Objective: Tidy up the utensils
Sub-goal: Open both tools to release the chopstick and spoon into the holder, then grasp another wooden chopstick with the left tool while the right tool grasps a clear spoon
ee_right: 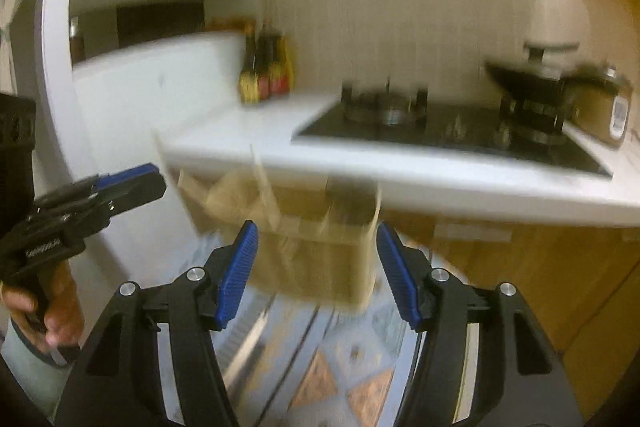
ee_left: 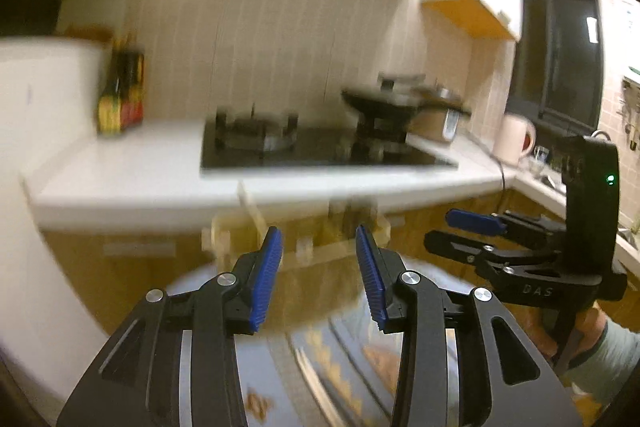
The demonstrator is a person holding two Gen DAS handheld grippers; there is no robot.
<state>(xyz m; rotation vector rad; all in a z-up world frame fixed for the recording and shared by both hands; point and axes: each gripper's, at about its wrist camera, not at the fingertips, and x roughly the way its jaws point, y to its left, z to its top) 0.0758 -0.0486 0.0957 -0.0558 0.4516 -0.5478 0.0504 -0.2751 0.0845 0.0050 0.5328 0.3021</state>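
Note:
Both views are motion-blurred. A pale wooden utensil organizer [ee_right: 320, 227] with dividers stands just ahead of both grippers, below the counter edge; it also shows in the left wrist view [ee_left: 304, 239]. Blurred long shapes, perhaps utensils, lie on a patterned blue cloth [ee_right: 340, 359] under the fingers. My left gripper [ee_left: 318, 275] is open and empty. My right gripper [ee_right: 316, 271] is open and empty. Each gripper shows in the other's view: the right one [ee_left: 476, 223] at the right, the left one [ee_right: 132, 183] at the left.
A white countertop [ee_left: 132, 179] holds a black gas hob [ee_left: 312, 147], a dark wok [ee_left: 384, 107], sauce bottles [ee_left: 120, 99], a steel pot [ee_right: 600, 103] and a white jug [ee_left: 516, 139]. Wooden cabinet fronts [ee_right: 540, 275] lie below. A white appliance [ee_left: 44, 83] stands left.

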